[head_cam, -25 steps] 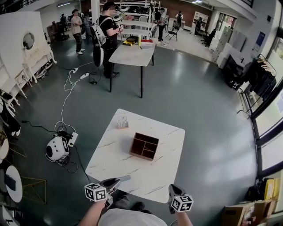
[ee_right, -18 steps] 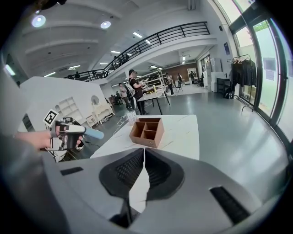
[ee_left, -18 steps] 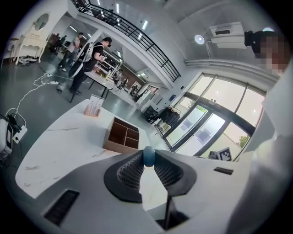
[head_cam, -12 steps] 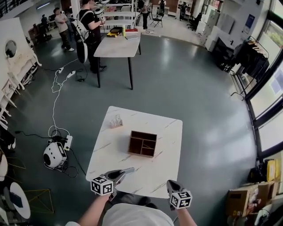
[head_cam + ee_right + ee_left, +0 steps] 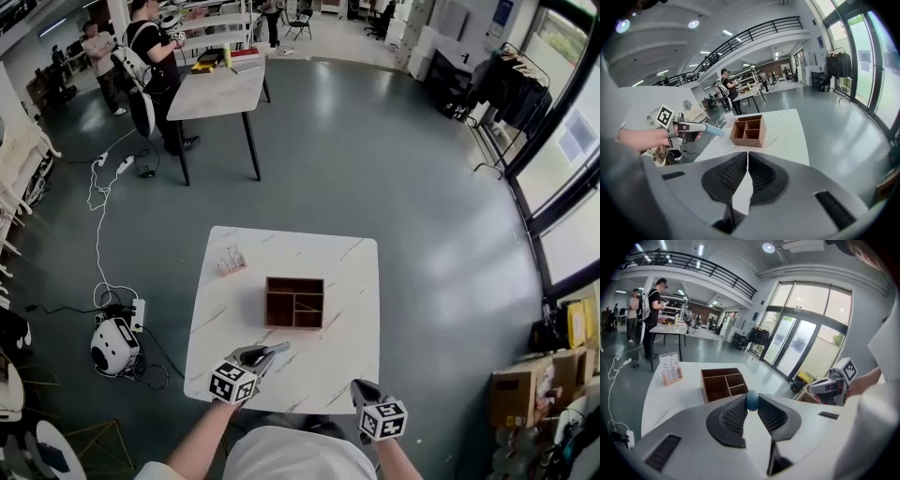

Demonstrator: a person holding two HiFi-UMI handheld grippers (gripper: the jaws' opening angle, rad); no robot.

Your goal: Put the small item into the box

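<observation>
My left gripper (image 5: 275, 352) pinches a small light-blue rounded stick (image 5: 752, 400), just below the brown wooden divided box (image 5: 293, 302) at centre frame; my right gripper (image 5: 747, 165) is closed, empty.

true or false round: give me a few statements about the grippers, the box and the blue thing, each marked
1. The left gripper holds a small blue item between its jaws. True.
2. The blue item lies inside the wooden box. False: it is in the left gripper's jaws, short of the box.
3. The right gripper has its jaws together with nothing between them. True.
4. The box has a lid on. False: its top is open and the dividers show.
5. The box stands on the floor. False: it stands on the white table.
</observation>
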